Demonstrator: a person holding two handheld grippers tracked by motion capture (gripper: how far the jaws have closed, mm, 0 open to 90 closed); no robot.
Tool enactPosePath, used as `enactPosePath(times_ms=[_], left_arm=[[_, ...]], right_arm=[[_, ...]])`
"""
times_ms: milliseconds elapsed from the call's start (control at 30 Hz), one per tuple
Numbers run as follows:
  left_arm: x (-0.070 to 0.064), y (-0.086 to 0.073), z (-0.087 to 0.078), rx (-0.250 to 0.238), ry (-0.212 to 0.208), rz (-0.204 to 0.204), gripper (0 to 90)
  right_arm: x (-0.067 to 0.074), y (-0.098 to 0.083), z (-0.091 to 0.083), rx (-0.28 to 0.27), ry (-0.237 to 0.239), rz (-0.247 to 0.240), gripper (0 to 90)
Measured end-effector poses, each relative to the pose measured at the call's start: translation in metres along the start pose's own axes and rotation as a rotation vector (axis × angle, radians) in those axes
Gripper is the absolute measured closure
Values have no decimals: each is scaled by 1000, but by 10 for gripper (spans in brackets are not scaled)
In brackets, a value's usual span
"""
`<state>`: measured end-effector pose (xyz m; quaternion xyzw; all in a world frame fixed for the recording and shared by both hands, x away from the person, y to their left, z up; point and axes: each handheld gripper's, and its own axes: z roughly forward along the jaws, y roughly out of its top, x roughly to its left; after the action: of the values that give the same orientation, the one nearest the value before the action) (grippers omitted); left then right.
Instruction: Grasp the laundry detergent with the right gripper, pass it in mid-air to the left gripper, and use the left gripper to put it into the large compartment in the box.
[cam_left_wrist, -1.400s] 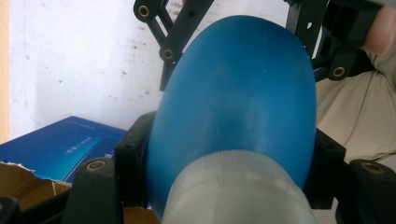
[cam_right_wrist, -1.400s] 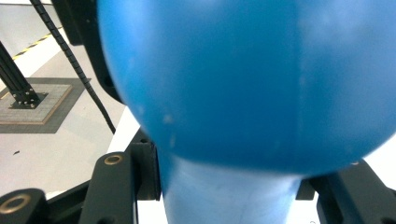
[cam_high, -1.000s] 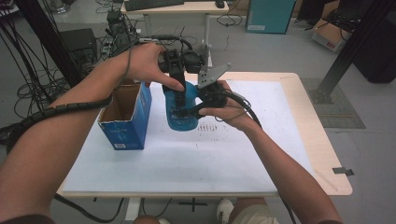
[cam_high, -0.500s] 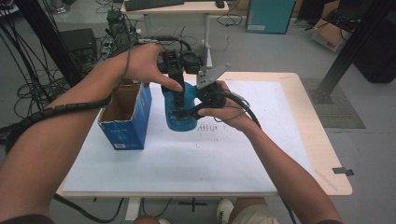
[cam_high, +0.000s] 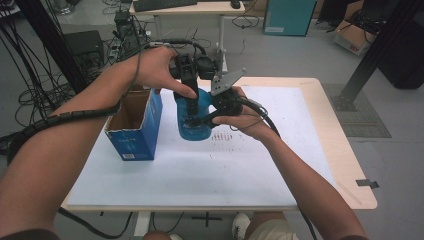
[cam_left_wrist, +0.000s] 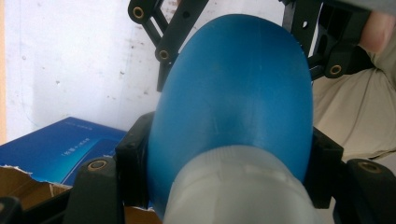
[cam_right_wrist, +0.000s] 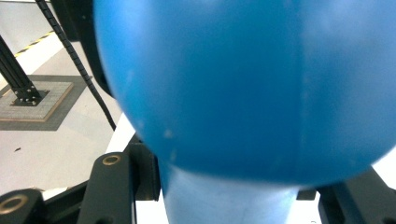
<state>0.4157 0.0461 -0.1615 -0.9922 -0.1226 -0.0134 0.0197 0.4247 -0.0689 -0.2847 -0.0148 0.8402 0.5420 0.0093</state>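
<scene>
Gripping blue bottle above table: left gripper clamped at cap, right gripper clamped from 3 o'clock. Next, likely twisting cap; needs steady counter-hold.

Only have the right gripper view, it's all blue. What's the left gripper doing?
Observer: The left gripper comes from above and is shut on the blue bottle, just below its top.
Operator: Cap on?
Observer: Yes, a whitish cap is in place, close to that gripper's camera.
Operator: Anything nearby?
Observer: An open blue box stands on the table, left of the bottle in the high view.
</scene>
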Motion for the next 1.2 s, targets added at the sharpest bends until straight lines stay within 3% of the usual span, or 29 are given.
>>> enactPosePath(times_ms=[33, 100, 1200], left_arm=[[-1, -1, 1, -10, 14, 1, 355], [0, -1, 0, 0, -2, 0, 355], [-2, -2, -3, -21, -4, -11, 358]], right_arm=[[0, 0, 0, 0, 0, 0, 430], [0, 0, 1, -3, 1, 1, 429], [1, 1, 0, -21, 11, -1, 425]])
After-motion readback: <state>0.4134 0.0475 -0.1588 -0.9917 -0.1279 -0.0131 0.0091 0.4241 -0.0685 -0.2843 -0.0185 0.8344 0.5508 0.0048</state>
